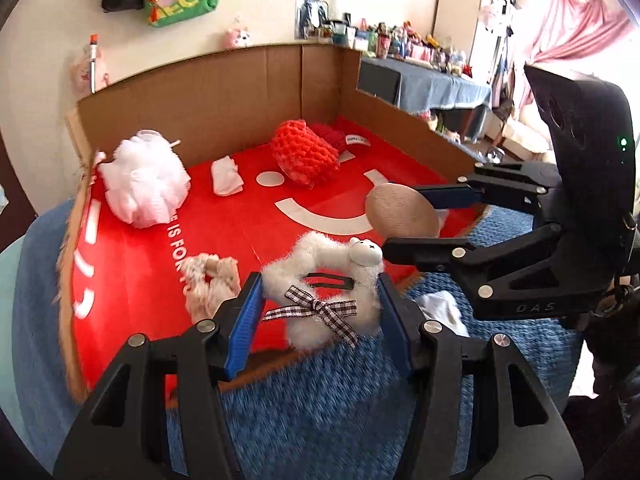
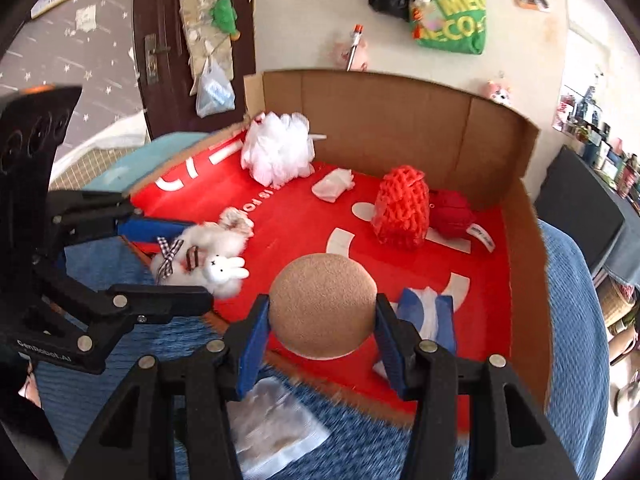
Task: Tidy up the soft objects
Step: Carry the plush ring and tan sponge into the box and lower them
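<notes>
Two grippers are each carrying something soft over the near edge of a cardboard box (image 1: 224, 80) with a red floor.

Through the left wrist camera, the left gripper (image 1: 320, 312) is clenching a fluffy white hair clip (image 1: 320, 280) between its blue pads (image 1: 246, 320); a checked ribbon bow (image 1: 316, 308) is hanging at the clip's front and a small rabbit head (image 1: 365, 253) is sitting at its far right end. Just beyond the left finger, a cream knitted scrunchie (image 1: 210, 280) is lying on the red floor. Farther ahead are a white mesh bath puff (image 1: 144, 178), a folded white cloth (image 1: 226, 176) and a red crocheted pouch (image 1: 306, 156). To the right, the right gripper (image 1: 412, 220) is gripping a tan round sponge (image 1: 402, 212).

Through the right wrist camera, the right gripper (image 2: 322, 332) is squeezing that sponge (image 2: 322, 304) between its pads, over the box's front edge. Past the right finger something blue and white (image 2: 428, 312) is lying, possibly a packet. On the blue blanket (image 2: 576, 320) under the left finger, a clear plastic bag (image 2: 272, 424) is resting. The left gripper (image 2: 196, 256) is holding the clip (image 2: 208, 256) off to the left.
</notes>
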